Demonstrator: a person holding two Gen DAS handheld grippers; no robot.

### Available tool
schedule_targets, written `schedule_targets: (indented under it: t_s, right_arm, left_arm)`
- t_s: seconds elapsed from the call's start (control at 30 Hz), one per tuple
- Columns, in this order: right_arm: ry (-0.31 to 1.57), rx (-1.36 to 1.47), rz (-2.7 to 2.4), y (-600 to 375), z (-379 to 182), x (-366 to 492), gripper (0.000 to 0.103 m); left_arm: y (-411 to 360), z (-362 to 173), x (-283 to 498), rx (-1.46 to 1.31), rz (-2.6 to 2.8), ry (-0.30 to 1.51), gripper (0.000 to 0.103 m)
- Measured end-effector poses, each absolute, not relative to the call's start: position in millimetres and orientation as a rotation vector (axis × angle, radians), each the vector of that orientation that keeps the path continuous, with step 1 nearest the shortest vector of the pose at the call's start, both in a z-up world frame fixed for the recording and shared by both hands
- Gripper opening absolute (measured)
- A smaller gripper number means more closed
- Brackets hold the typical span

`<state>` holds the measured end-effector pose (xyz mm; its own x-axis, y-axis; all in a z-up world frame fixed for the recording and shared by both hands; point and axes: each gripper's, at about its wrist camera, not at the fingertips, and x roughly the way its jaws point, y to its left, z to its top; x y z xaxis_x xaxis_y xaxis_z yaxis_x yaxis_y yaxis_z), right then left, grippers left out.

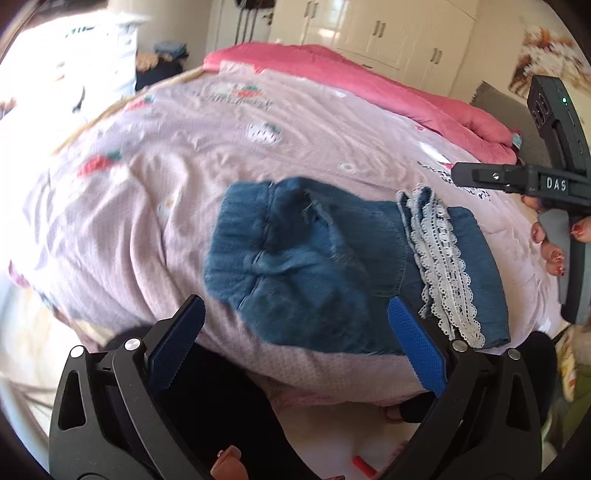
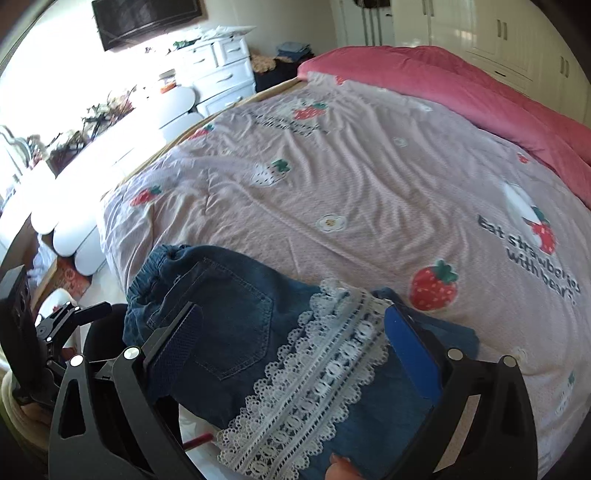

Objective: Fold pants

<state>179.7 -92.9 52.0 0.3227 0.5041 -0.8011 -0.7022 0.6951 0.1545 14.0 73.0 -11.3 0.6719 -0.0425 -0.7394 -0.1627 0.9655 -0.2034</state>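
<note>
Small blue denim pants (image 1: pixel 314 258) with a white lace trim (image 1: pixel 443 258) lie folded into a compact bundle near the front edge of the bed. My left gripper (image 1: pixel 295 339) is open and empty, just in front of the bundle's front edge. My right gripper (image 2: pixel 291 354) is open, its blue pads either side of the pants (image 2: pixel 236 317) and the lace trim (image 2: pixel 317 376), hovering over them. The right gripper's body (image 1: pixel 554 184) shows at the right of the left wrist view.
The bed has a pink strawberry-print sheet (image 2: pixel 369 177) and a pink quilt (image 2: pixel 480 85) bunched along its far side. White drawers (image 2: pixel 221 62) and wardrobes (image 1: pixel 388 33) stand beyond. The floor lies below the bed's front edge.
</note>
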Motion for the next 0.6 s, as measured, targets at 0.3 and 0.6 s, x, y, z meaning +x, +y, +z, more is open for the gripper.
schedule_targets:
  t_s: [0.3, 0.6]
  right_arm:
    - [1.037, -0.371, 1.006, 11.9, 26.6, 192.6, 0.098]
    - [1.223, -0.477, 1.176, 90.4, -20.7, 192.0, 0.045]
  left_arm:
    - [94.4, -40.2, 14.9, -0.545, 0.052, 0.862, 0.093]
    - [95.5, -41.0, 25.4, -0.621, -0.014, 0.843, 0.084]
